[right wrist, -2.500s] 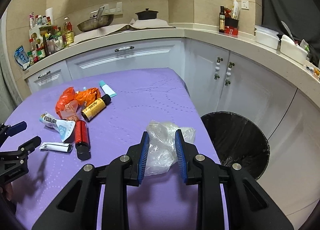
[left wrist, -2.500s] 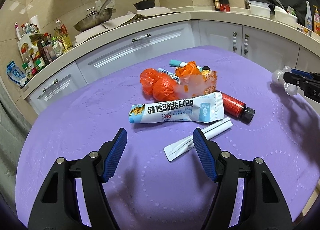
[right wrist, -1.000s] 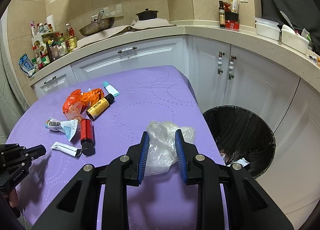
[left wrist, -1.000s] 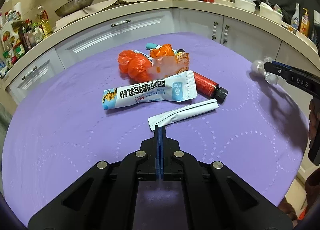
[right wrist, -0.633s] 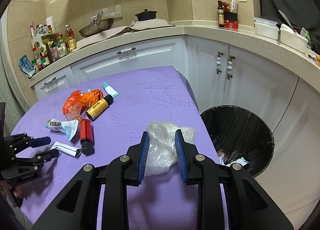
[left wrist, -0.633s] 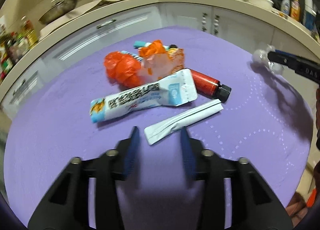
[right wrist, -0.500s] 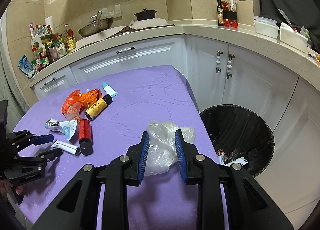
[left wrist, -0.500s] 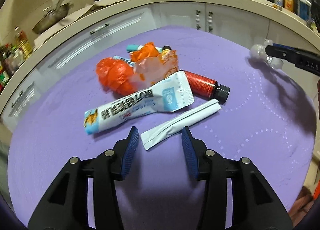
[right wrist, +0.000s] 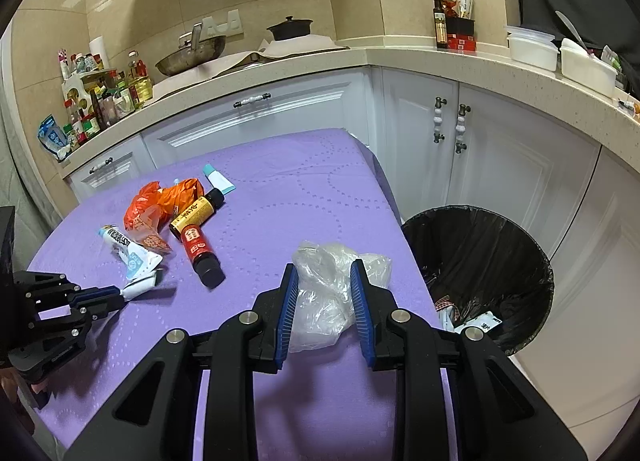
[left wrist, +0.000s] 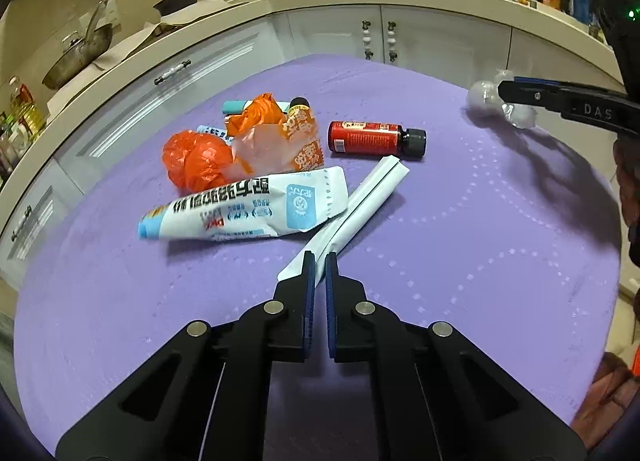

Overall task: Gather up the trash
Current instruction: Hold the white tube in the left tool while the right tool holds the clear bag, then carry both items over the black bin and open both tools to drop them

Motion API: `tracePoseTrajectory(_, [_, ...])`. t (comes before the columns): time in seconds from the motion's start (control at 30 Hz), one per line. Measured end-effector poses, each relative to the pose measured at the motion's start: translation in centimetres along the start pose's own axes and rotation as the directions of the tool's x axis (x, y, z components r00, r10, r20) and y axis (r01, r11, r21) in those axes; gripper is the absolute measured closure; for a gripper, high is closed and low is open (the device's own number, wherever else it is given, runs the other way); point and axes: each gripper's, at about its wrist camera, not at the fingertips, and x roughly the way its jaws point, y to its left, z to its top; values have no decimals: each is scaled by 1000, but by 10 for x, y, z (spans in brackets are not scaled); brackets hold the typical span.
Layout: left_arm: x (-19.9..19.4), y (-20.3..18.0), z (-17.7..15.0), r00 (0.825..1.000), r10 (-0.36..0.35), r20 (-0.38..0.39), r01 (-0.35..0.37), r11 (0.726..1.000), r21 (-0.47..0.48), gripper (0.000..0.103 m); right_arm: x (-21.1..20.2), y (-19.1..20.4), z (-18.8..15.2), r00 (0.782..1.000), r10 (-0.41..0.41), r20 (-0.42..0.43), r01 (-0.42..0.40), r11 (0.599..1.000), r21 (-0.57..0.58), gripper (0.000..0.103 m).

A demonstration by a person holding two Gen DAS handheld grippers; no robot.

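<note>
purple cloth [left wrist: 480, 245] covered the table, and trash lay on it: a white sachet [left wrist: 362, 207], a red bottle [left wrist: 372, 137], an orange bag [left wrist: 196, 159]. the left gripper [left wrist: 319, 261] had just been closing and pinched the near end of the sachet. the right gripper [right wrist: 325, 275] was clenched on a clear plastic bag [right wrist: 332, 281], near the black bin [right wrist: 480, 261].

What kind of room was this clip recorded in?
A home kitchen, most likely: a wok and a black pot sit on the L-shaped counter above white cabinets, with condiment bottles crowded at its end.
</note>
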Motion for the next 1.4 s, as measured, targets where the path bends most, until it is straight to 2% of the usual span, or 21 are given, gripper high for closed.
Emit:
tracePoseTrajectory(0.33, [-23,-5,-13,999,-12,41,18,989,-148,99,-7,-2,-3,1000,6,16,-6,1000,0,75])
tracePoseTrajectory(0.67, [-47,-9,-7,992,53,113,-18,956,-293,100,-31,-7,-6,997,-4,74,4,1000,4,75])
tracePoseTrajectory(0.77, [-54,-15,1,984,101,144,-53,950,-307,100,-39,-11,-6,995,-17,96,16,1000,9,75])
tracePoseTrajectory(0.93, [-57,-28,18,976,117,183,-54,947,-317,100,-52,-18,-5,990,-40,135,39,999,11,75])
tracePoseTrajectory(1.2, [-49,-57,62,965,96,246,-15,950,-312,100,-61,-42,0,977,-107,185,103,994,28,75])
tracePoseTrajectory(1.4, [-35,-86,97,956,65,287,16,962,-272,100,-58,-68,5,968,-156,197,150,988,48,75])
